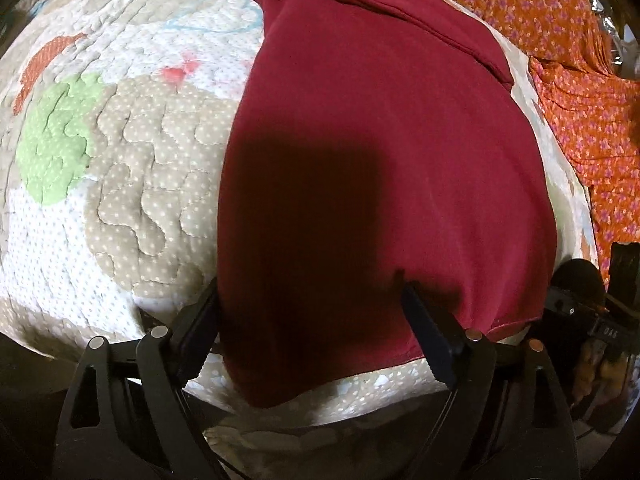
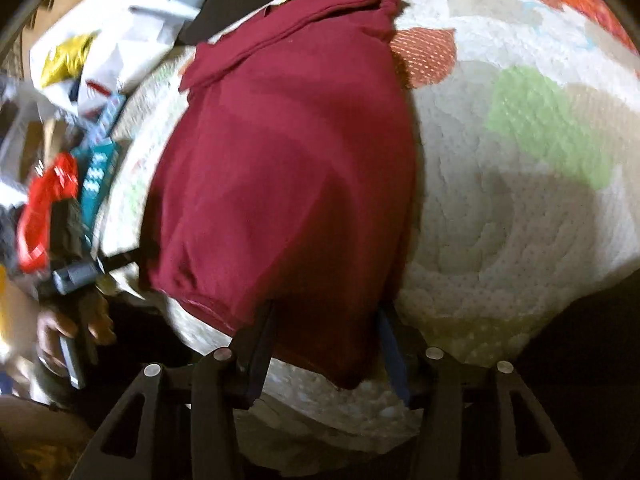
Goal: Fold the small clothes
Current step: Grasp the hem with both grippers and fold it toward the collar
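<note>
On the quilt (image 1: 132, 168), near its front edge, lies a folded maroon garment (image 1: 380, 152), flat, its hemmed bottom edge reaching almost to the quilt's near edge. Left claw (image 1: 308, 292) straddles the garment's near end: jaws wide apart, left finger beside the cloth's left edge, right finger resting on top of the fabric; pads not pinching anything. Right claw (image 2: 324, 320) sits at the garment's (image 2: 288, 168) near corner, jaws about half open, the corner of cloth lying between the fingers, loose, no grip visible. No earlier frame to compare. Orange floral cloth (image 1: 560, 60) is bunched along the quilt's right edge in the left wrist view. In the right wrist view, a hand (image 2: 68, 332) holding the other gripper's handle shows at left; clutter (image 2: 60, 160) beyond the quilt's (image 2: 520, 200) left edge, blurred.
</note>
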